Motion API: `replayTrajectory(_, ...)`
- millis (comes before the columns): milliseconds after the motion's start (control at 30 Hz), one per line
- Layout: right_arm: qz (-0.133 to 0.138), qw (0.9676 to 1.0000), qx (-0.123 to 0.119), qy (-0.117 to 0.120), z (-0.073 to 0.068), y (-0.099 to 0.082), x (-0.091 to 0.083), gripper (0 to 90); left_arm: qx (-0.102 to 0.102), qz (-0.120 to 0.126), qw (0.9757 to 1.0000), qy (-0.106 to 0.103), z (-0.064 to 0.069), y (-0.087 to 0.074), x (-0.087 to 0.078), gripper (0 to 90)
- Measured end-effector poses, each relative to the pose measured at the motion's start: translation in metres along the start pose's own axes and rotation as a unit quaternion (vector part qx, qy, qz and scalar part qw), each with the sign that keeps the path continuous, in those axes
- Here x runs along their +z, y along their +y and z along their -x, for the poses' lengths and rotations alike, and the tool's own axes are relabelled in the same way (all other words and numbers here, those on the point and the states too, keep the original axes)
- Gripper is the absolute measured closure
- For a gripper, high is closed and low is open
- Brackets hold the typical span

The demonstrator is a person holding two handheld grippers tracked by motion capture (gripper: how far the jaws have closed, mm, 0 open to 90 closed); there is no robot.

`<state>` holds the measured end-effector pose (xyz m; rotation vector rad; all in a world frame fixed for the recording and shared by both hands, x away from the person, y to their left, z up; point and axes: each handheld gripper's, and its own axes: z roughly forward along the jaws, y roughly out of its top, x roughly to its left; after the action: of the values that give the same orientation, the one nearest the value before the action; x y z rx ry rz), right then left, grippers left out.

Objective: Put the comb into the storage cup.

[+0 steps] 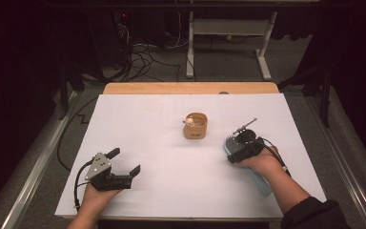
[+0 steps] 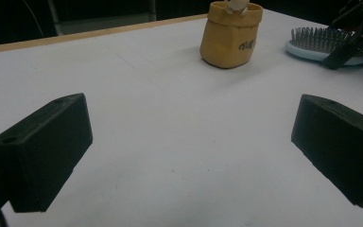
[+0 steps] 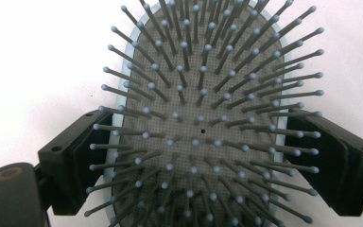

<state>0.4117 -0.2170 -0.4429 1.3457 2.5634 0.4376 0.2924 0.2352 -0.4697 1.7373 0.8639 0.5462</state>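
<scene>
Brush: pale-blue oval hairbrush (image 3: 198, 118), bristles up, lies flat for my side grasp.
Right gripper (image 3: 203, 156): straddles head; contact uncertain.
Left gripper (image 2: 189, 156): released, idle.

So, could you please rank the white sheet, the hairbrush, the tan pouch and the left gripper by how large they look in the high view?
1. White sheet, by far the largest.
2. Hairbrush, partly hidden under the right hand, and the left gripper: too alike to rank, and both lie nearer the camera.
3. Tan pouch, the smallest.
</scene>
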Motion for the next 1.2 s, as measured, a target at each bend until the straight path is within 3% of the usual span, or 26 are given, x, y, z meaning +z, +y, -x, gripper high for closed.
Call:
replayTrajectory(833, 0.0, 0.9999, 0.011, -0.005, -0.0027, 0.0005, -0.0023, 18.6, 0.001, 0.002, 1.0, 0.001, -0.0004, 0.0004, -0.0009, 0.4)
replayTrajectory(1200, 0.023, 0.9994, 0.024, -0.004, -0.0033, -0.0046, -0.0022, 19.8, 0.002, 0.002, 1.0, 0.0, 0.0, 0.0004, -0.0005, 0.4)
